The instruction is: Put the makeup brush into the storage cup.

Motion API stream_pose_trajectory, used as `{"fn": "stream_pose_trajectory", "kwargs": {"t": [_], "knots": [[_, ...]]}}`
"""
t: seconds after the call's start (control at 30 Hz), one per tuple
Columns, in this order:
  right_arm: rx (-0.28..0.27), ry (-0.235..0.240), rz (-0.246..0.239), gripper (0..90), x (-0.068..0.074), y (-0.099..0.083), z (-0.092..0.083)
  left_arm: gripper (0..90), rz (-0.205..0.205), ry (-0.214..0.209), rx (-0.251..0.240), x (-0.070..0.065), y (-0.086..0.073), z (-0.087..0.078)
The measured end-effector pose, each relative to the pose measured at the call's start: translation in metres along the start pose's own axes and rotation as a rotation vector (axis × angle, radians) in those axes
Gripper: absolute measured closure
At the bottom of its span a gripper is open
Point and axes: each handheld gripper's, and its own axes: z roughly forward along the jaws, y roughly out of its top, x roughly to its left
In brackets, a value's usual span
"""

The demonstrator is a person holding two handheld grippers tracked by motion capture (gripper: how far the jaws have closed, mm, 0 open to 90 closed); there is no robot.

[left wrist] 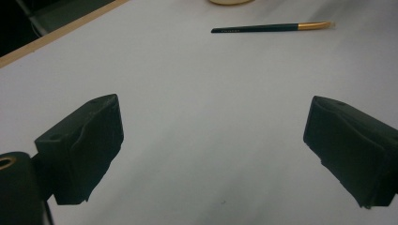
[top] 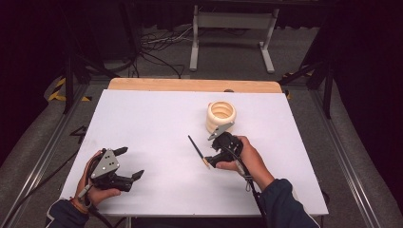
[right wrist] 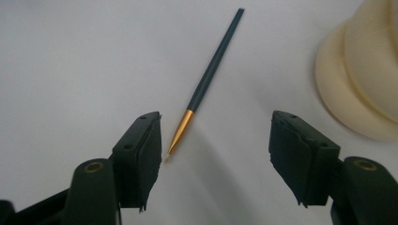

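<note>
Seen from above, a person at a white counter (top: 157, 118) brings the right gripper (top: 216, 159) up to a thin paintbrush (top: 198, 151) lying flat at centre frame, its gold tip toward the gripper; a cream ribbed cup (top: 221, 115) stands just above and right of it. The left gripper (top: 130, 164) rests at lower left, well apart from the brush. The counter has a wooden far edge (top: 190, 85), and beyond it lie a dark floor, loose cables (top: 161, 45) and a white metal stand (top: 233, 28). In the left gripper view, the jaws stand wide over bare counter, the brush (left wrist: 270, 28) far off at the top. In the right gripper view, the jaws are partly open with nothing gripped; the brush (right wrist: 206, 89) runs up from just beside the left jaw, the cup (right wrist: 363, 75) at right. The step appears to be the reach for the brush; the next move likely calls for centring the jaws over its handle, then closing.
</note>
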Motion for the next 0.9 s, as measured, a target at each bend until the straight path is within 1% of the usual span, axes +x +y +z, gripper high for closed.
{"fn": "stream_pose_trajectory", "kwargs": {"t": [0.03,0.07,0.13,0.17,0.23,0.27,0.33,0.4,0.47,0.5,0.57,0.6,0.73,0.8,0.9], "knots": [[0.036,0.009,0.006,38.3,0.000,0.005,0.006,5.8,-0.001,-0.002,-0.001,0.000,0.000,0.000],[0.036,0.009,0.006,38.3,0.000,0.005,0.006,5.8,-0.001,-0.001,0.001,0.000,0.000,0.000],[0.076,0.026,0.005,40.9,0.000,0.010,0.013,5.9,0.001,-0.004,0.003,0.000,0.000,0.000],[0.093,0.026,0.002,43.5,0.000,0.013,0.016,5.8,0.000,-0.004,0.004,0.000,-0.001,0.000],[0.129,0.052,-0.005,47.0,0.002,0.017,0.021,5.9,0.002,-0.008,0.006,0.000,-0.001,0.000],[0.148,0.043,-0.011,51.3,0.002,0.019,0.025,5.9,0.003,-0.008,0.007,0.000,-0.001,0.000],[0.184,0.058,-0.018,55.3,0.004,0.022,0.031,6.2,0.003,-0.007,0.008,0.000,-0.001,0.000],[0.211,0.046,-0.033,59.4,0.004,0.023,0.035,6.2,0.003,-0.010,0.008,-0.001,-0.001,0.000],[0.222,0.055,-0.029,60.3,0.004,0.024,0.037,6.3,0.004,-0.011,0.011,-0.001,-0.002,0.000],[0.233,0.056,-0.037,60.7,0.004,0.024,0.039,6.4,0.009,-0.014,0.012,-0.001,-0.002,0.000],[0.244,0.047,-0.038,63.6,0.003,0.025,0.042,6.4,0.011,-0.017,0.015,-0.001,-0.001,0.000],[0.250,0.054,-0.040,64.4,0.003,0.025,0.043,6.4,0.011,-0.018,0.015,-0.002,-0.001,0.001],[0.283,0.053,-0.059,69.8,0.003,0.027,0.046,6.5,0.017,-0.025,0.021,-0.002,-0.001,0.002],[0.301,0.038,-0.054,72.2,0.002,0.026,0.048,6.6,0.018,-0.030,0.023,-0.003,-0.001,0.002],[0.305,0.055,-0.054,75.7,0.000,0.025,0.048,6.6,0.023,-0.036,0.026,-0.003,-0.002,0.003]]}}
